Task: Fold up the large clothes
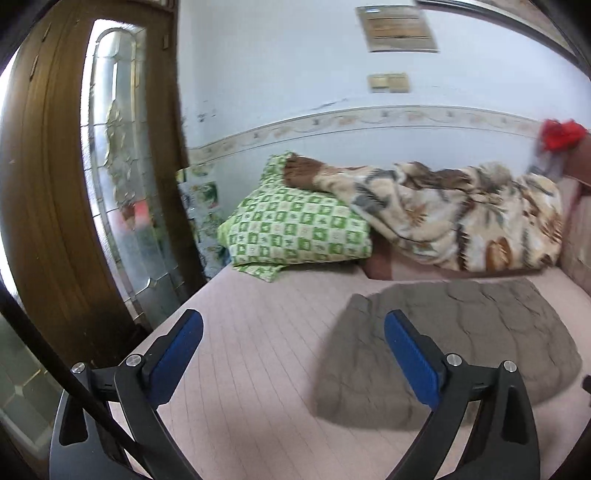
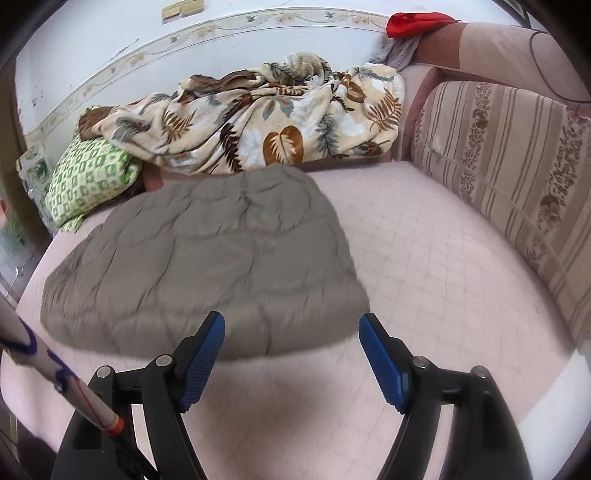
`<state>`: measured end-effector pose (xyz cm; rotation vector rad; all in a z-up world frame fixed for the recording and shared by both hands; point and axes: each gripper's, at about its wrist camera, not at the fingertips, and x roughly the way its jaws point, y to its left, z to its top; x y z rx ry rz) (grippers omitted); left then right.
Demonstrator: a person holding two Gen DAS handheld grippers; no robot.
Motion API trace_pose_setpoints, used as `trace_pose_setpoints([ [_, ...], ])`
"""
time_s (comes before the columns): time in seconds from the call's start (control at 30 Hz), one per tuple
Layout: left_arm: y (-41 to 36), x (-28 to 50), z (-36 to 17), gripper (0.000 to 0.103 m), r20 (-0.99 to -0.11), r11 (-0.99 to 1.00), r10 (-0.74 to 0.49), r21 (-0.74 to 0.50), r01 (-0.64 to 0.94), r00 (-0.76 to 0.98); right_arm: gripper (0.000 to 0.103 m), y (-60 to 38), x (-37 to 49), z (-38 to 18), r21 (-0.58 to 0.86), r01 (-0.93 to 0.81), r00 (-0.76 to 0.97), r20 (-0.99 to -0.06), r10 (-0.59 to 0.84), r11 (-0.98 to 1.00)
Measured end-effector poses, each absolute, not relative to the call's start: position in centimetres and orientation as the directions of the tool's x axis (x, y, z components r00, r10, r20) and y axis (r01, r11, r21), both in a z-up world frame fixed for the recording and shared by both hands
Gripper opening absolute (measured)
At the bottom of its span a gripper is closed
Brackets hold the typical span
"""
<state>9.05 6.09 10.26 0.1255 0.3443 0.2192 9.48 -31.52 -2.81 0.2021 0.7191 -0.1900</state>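
Note:
A grey-brown quilted garment (image 2: pixel 207 258) lies folded into a flat rounded bundle on the pink bed sheet (image 2: pixel 424 266). It also shows in the left wrist view (image 1: pixel 454 339), to the right of centre. My left gripper (image 1: pixel 293 325) is open and empty, held above the sheet just left of the garment's near-left corner. My right gripper (image 2: pixel 291 326) is open and empty, held above the garment's near-right edge. Neither gripper touches the cloth.
A green checked pillow (image 1: pixel 295 225) and a leaf-patterned blanket (image 2: pixel 258 118) lie along the wall at the far side. A striped cushion (image 2: pixel 517 177) lines the right side. A wooden door with glass (image 1: pixel 122 166) stands left of the bed. A red cloth (image 2: pixel 413 22) sits on the headboard.

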Motion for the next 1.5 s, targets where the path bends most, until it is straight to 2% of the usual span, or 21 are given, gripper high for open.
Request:
trace_pose_setpoints([
  [0.17, 5.8, 5.0, 9.9, 0.098, -0.355, 0.987, 0.158, 0.064, -0.144, 0.922, 0.080, -28.8, 8.1, -3.2, 0.127, 0.198, 0.739, -0.671, -0.063, 0.972],
  [0.33, 6.1, 2.3, 8.4, 0.098, -0.409, 0.991, 0.124, 0.012, -0.131, 0.904, 0.080, -24.1, 11.6, -1.6, 0.127, 0.092, 0.755, -0.656, 0.014, 0.988],
  [0.43, 6.4, 1.4, 7.6, 0.098, -0.420, 0.988, 0.144, 0.006, -0.156, 0.896, 0.080, -22.6, 16.6, -3.3, 0.156, 0.119, 0.700, -0.714, 0.029, 0.981],
  [0.5, 6.8, 1.2, 7.2, 0.098, -0.422, 0.986, 0.143, -0.013, -0.163, 0.895, 0.080, -22.8, 20.2, -6.1, 0.141, 0.203, 0.635, -0.772, -0.021, 0.969],
  [0.57, 7.1, 1.1, 6.6, 0.098, -0.447, 0.989, 0.115, -0.028, -0.142, 0.887, 0.083, -23.5, 22.8, -9.0, 0.156, 0.243, 0.561, -0.828, -0.007, 0.957],
  [0.67, 6.8, 1.7, 5.4, 0.099, -0.500, 0.995, 0.036, -0.064, -0.079, 0.865, 0.084, -23.6, 23.3, -9.2, 0.155, 0.236, 0.566, -0.825, -0.006, 0.959],
  [0.83, 4.0, 2.1, 3.1, 0.099, -0.558, 0.998, -0.047, -0.068, 0.010, 0.828, 0.084, -24.0, 18.7, -6.3, 0.182, 0.190, 0.654, -0.757, 0.014, 0.965],
  [0.97, 1.8, 2.6, 1.1, 0.099, -0.617, 0.989, -0.142, -0.120, 0.086, 0.774, 0.084, -24.9, 12.3, -6.3, 0.184, 0.192, 0.678, -0.735, 0.006, 0.964],
  [1.07, -0.1, 2.8, -0.4, 0.099, -0.653, 0.989, -0.147, -0.090, 0.116, 0.743, 0.084, -25.8, 7.8, -7.3, 0.180, 0.231, 0.680, -0.733, -0.026, 0.956],
  [1.27, -2.4, 2.7, -2.7, 0.099, -0.712, 0.988, -0.143, -0.067, 0.136, 0.688, 0.084, -26.4, 0.8, -10.0, 0.081, 0.318, 0.648, -0.746, -0.154, 0.945],
  [1.5, -3.2, 2.2, -4.4, 0.099, -0.757, 0.992, -0.089, -0.011, 0.123, 0.648, 0.084, -26.0, 0.4, -10.8, 0.034, 0.334, 0.608, -0.771, -0.188, 0.942],
])
